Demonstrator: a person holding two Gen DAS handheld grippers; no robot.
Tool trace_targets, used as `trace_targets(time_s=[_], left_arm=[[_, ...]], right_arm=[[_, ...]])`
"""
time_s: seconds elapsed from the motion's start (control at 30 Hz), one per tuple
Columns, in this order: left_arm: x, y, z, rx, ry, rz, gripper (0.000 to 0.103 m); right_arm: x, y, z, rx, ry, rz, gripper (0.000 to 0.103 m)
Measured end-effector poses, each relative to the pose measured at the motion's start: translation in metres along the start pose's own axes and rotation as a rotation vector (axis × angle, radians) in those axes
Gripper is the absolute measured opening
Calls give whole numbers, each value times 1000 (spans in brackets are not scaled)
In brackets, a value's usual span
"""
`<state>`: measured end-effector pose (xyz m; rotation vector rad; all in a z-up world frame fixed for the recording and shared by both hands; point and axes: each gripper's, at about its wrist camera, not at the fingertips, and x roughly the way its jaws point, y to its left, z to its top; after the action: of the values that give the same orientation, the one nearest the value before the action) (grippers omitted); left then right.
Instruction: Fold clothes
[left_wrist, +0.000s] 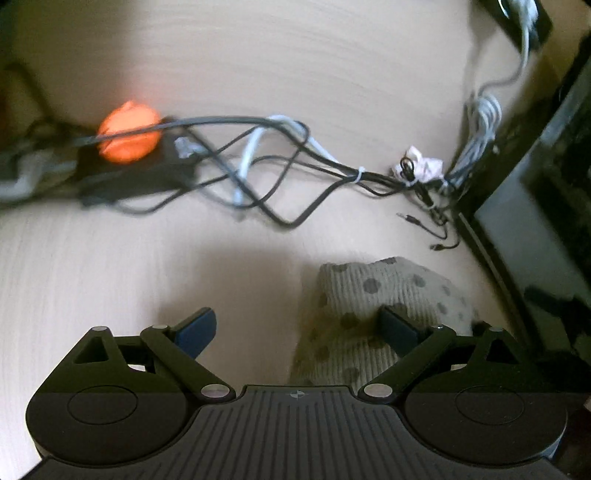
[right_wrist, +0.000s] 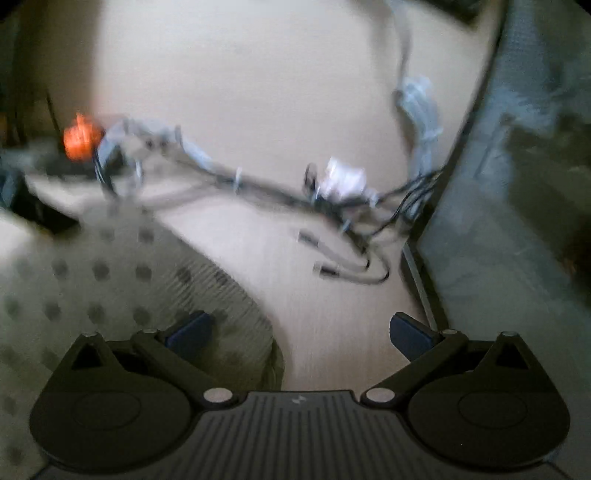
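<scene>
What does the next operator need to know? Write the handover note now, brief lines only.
Left gripper: open, holding nothing, low over the near end of the dotted garment.
Right gripper: open, holding nothing; the garment lies under its left finger, bare wooden table under the rest.
Garment: beige, ribbed, dark dots, bunched on the table, no neat fold visible.
Nearby: a tangle of cables and an orange object lie beyond the garment; a dark monitor stands at the right.
Done: nothing that I can confirm.
Left: grasp the garment, spread it, fold it. The right view is blurred, so check before closing.
</scene>
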<state>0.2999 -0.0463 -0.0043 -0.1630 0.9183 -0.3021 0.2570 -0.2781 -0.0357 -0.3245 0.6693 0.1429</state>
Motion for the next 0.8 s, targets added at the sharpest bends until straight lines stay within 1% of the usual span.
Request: trace_targets(time_s=[0.1,0.17,0.2,0.23,0.3,0.37,0.43,0.5,0.57,0.7,0.77,0.8], left_arm=[[10,-15,4,56,9,54,101],[3,-14,1,49,-11,43,101],[-1,-13,0,42,-23,34,100],[-7,-11,-3,19,-28,9,100],[-22,-4,-17,-40,-18,-99,100],[-34,-2,-36,-73,5,-197,100],[-45,-9,-59,-59,12,-234,100],[-55,-20,-80,-44,13,-294,100],[-65,-33,-97,-38,15,-342,100],[-80,-57,-123,4,44,-418,100],[-87,-60,-130,23,54,-459,100],[-91,-60,-131,33,54,-474,100]], right_arm=[[3,-2,2,-26,-9,-5,103],[-8,-10,4,15,-16,18,103],[-18,-15,3,52,-23,48,103],[-29,-19,1,94,-31,86,103],[-51,-25,-8,149,-50,145,103],[-69,-22,-21,147,-57,142,103],[-76,-11,-38,92,-24,105,103],[-71,2,-54,33,30,63,103],[-71,8,-63,42,29,32,103],[-69,12,-58,93,70,24,103],[-70,18,-58,81,64,33,103],[-71,21,-59,64,55,55,103]])
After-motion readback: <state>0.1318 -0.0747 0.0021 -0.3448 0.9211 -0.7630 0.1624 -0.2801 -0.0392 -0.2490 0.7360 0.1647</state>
